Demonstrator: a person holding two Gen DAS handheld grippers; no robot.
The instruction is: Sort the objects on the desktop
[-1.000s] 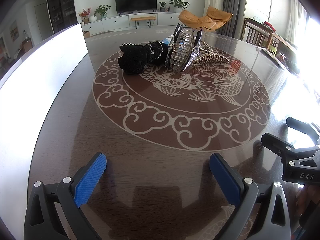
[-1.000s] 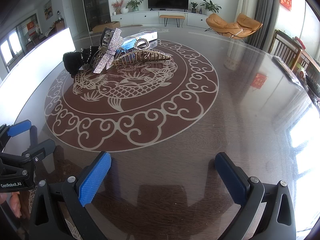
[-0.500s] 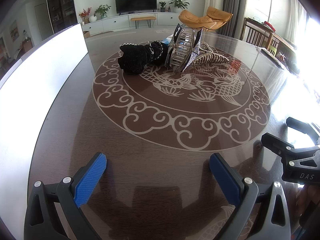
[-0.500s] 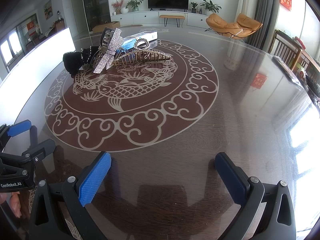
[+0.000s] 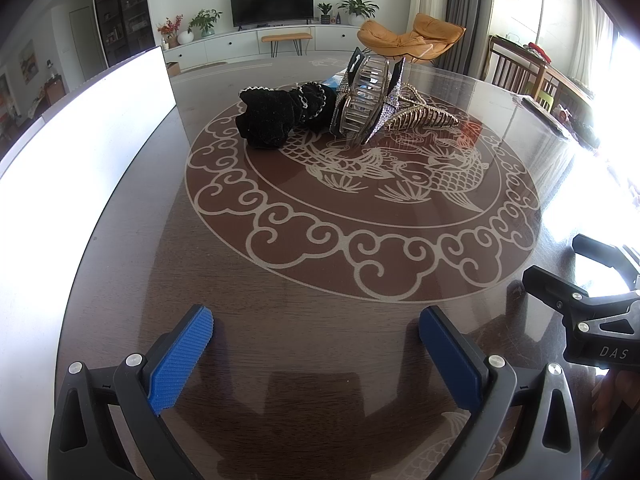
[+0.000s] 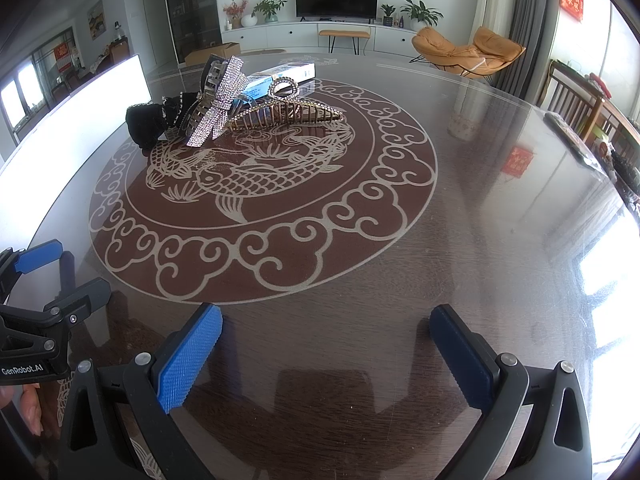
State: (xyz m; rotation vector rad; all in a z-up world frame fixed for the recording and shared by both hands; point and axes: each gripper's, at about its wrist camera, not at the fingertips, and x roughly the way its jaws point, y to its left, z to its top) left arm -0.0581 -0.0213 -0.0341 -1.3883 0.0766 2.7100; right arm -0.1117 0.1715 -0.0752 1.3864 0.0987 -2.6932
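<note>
Fingers on both grippers spread wide, nothing between them. Left gripper (image 5: 316, 344) sits low over the near edge of the bench (image 5: 320, 360), blue pads well apart; same for the right gripper (image 6: 326, 344). Right gripper also shows at the right edge of the left wrist view, and left gripper at the left edge of the right wrist view, so the two are side by side. Part of a hand (image 6: 28, 408) visible under the left gripper.

Landmark: the round fish-and-cloud pattern (image 5: 360, 208) under the glossy bench top. Both grippers sit just outside its near rim.

Task things all clustered on the far side of the pattern, well apart from both grippers:
- black scrunchie (image 5: 276, 118), far left of the pattern
- rhinestone bow clip (image 6: 218, 108), tilted up, touching the scrunchie on its right
- gold claw clip (image 6: 286, 114), lying flat, just right of the bow clip, touching it
- blue and white box (image 6: 280, 74), behind the clips, at the pattern's far rim

White panel (image 5: 80, 128) runs along the bench's left edge, beside the pattern.
</note>
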